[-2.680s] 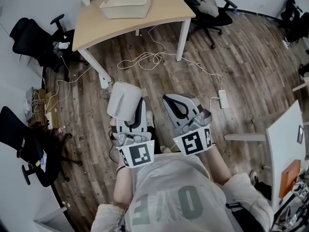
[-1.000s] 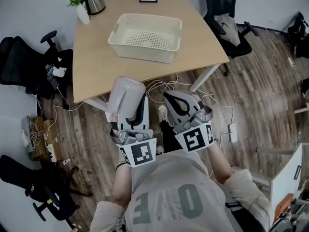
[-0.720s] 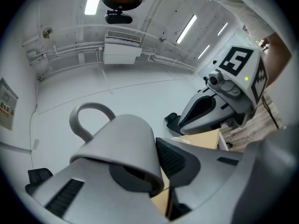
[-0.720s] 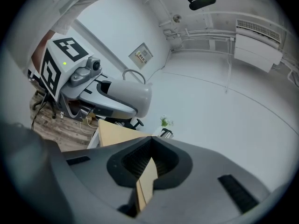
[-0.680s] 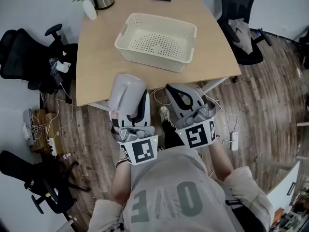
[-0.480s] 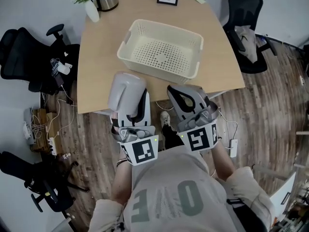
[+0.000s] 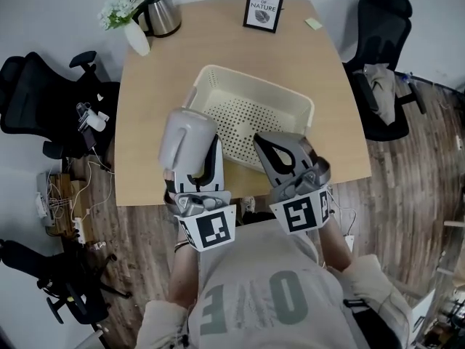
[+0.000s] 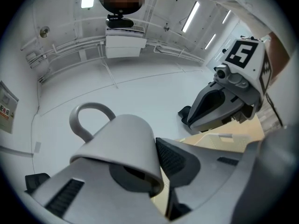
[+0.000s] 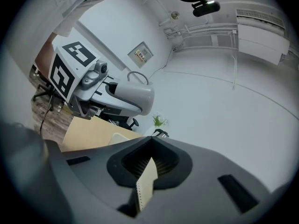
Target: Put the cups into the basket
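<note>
Head view: pale grey cup (image 7: 187, 133) clamped in the left gripper (image 7: 195, 150), held over the near half of the table (image 7: 145, 115). Overlaps the near-left corner of the basket (image 7: 294, 102) from this angle; over it or just beside it, impossible to tell. Smooth, matt, plain-walled, no print anywhere on it.

In the left gripper view, same cup (image 8: 122, 146) tipped over, dark mouth turned toward the camera, loop handle rising on the far side. Gripped near the rim, with one ridged pad (image 8: 175, 157) pressed against the outer wall.

Right gripper (image 7: 282, 150) alongside, over the basket's near rim, jaws squeezed together on nothing. In the right gripper view (image 9: 150, 146), only a thin slit left between them, with a strip of perforated cream wall showing through.

Basket cream plastic, holes across floor and sides, set askew toward the table's near edge, right of the middle.

At the far edge, a black picture frame (image 7: 264, 9) reading "OF NATURE"; smaller lines unreadable. Black-and-white square markers on both gripper cubes. Large grey letters on the person's shirt (image 7: 254, 300).

At the far-left corner, a steel kettle (image 7: 166, 13) beside a white vase (image 7: 136, 38) of flowers. Near the far-right corner, a green sticky note (image 7: 313, 23).
</note>
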A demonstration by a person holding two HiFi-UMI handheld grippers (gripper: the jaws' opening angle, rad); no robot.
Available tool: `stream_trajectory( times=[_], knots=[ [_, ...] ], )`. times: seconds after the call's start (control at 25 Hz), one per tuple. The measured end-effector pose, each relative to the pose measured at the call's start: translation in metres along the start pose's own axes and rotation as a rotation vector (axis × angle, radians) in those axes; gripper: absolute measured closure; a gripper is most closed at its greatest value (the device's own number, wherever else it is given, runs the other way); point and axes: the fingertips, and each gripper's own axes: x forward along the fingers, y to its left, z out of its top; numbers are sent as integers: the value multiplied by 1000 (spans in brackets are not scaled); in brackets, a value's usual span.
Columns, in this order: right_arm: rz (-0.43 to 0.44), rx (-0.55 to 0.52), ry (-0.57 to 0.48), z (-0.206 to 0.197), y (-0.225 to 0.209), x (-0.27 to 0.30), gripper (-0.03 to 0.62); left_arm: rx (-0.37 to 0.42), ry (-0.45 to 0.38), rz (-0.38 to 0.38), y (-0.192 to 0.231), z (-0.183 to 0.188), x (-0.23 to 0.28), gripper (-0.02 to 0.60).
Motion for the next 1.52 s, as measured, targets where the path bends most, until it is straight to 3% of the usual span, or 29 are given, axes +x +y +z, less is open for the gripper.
stream_trajectory(
  times=[0.4, 0.68, 0.88, 1.08, 1.36, 1.52],
  knots=[
    [1, 12, 5, -19, -30, 44, 597, 1, 17, -70, 5, -20, 62, 534],
    [-42, 42, 28, -18, -40, 53, 597, 20, -14, -163, 6, -10, 78, 534],
    [-84, 58, 27, -16, -49, 56, 597, 51, 71, -324, -7, -18, 93, 534],
    [-99, 73, 33, -14, -50, 56, 597, 100, 139, -426, -18, -26, 103, 534],
    [-105, 111, 65, -26, -48, 50, 597, 230, 214, -603, -46, -46, 115, 534],
    [-103, 179, 83, -37, -47, 40, 597, 349, 282, -728, -69, -65, 120, 534]
  ],
)
